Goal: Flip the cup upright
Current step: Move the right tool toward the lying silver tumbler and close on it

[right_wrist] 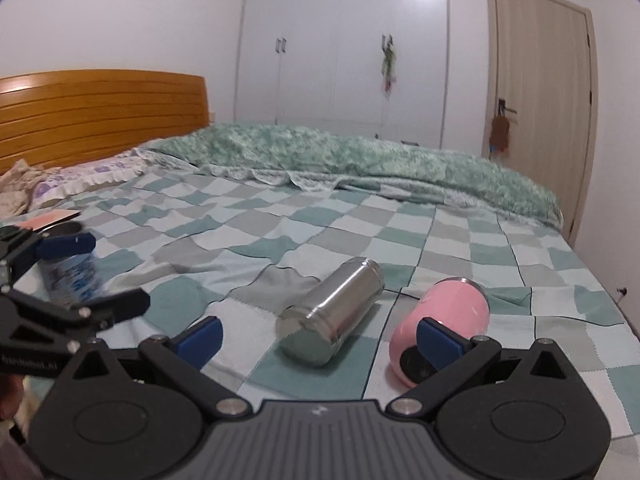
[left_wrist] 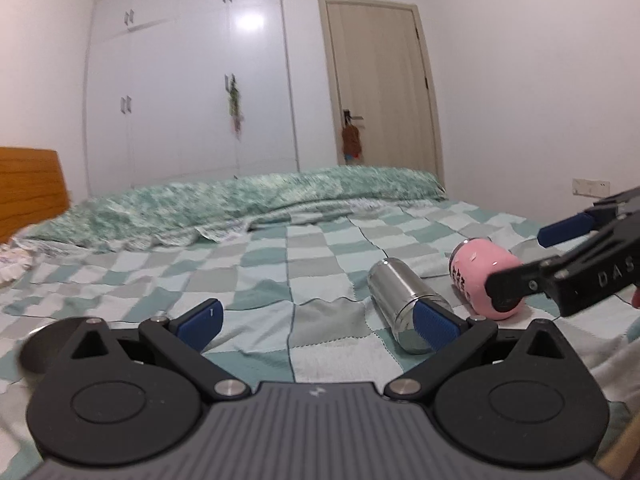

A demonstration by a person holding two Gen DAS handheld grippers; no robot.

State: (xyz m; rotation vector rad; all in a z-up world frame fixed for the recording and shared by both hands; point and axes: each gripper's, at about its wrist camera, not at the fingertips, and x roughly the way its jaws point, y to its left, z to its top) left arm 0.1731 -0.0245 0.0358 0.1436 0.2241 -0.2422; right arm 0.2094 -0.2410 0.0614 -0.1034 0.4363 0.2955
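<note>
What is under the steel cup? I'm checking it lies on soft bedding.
The steel cup lies on its side on the checkered quilt; anything beneath that quilt is hidden.

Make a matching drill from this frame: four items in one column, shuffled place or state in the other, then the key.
Items
1. steel cup
2. pink cup
3. left gripper
4. door

States
A. shut, far wall
B. lying on its side, middle of the checkered bedspread
C. open, holding nothing
D. lying on its side, to the right of the other cup

Pairs: 1-B, 2-D, 3-C, 4-A
</note>
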